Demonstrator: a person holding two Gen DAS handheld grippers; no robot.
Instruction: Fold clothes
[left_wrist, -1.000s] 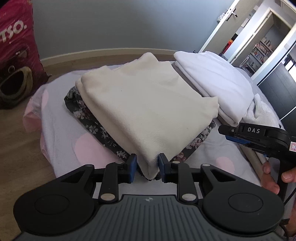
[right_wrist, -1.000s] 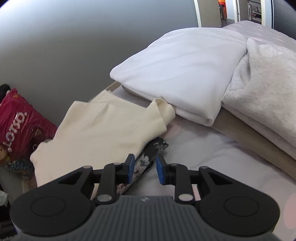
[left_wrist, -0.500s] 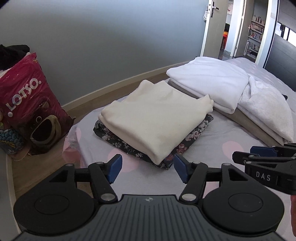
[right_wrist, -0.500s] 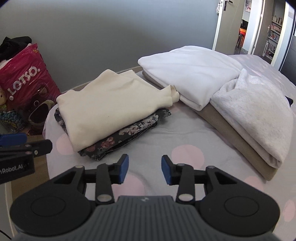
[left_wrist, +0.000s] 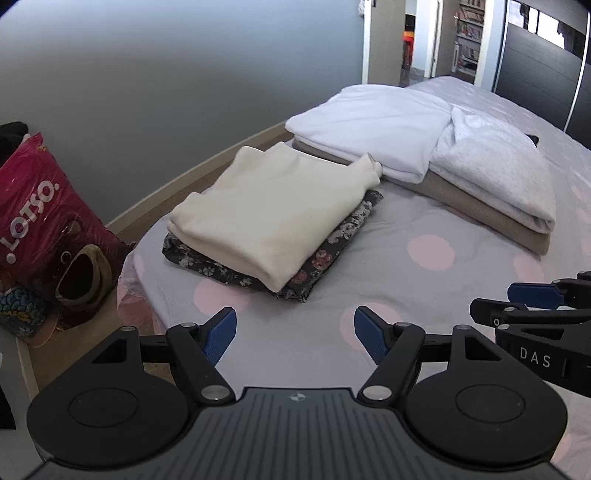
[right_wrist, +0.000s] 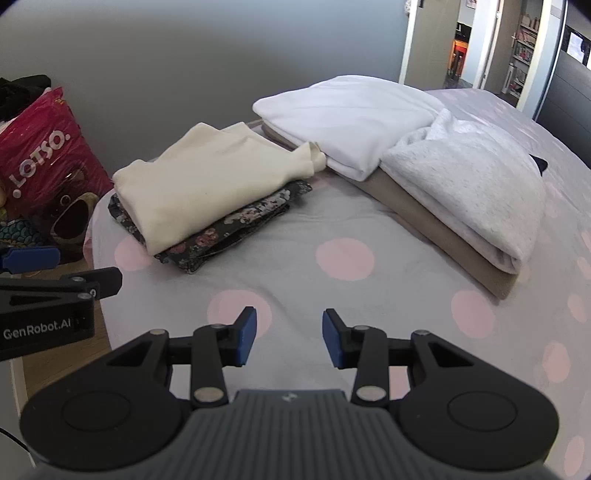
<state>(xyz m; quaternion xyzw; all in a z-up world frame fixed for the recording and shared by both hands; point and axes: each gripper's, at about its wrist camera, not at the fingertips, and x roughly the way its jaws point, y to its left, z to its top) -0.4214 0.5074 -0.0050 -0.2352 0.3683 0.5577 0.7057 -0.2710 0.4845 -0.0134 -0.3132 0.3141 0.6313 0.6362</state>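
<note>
Both grippers, the left gripper (left_wrist: 294, 334) and the right gripper (right_wrist: 285, 336), hang with fingers apart, holding nothing, near the cream garment (left_wrist: 273, 210) lying folded atop the floral garment (left_wrist: 332, 247); any snag could topple that stack.

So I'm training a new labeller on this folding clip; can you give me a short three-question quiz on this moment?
1. True or false: the cream garment lies folded on top of the dark floral garment.
2. What is the left gripper holding? A) the cream garment B) the white folded cloth C) nothing
3. Fill in: the bed sheet is grey with ____ dots.

Key:
1. True.
2. C; its jaws are spread wide over the sheet, and the right gripper is open too.
3. Pink.
</note>
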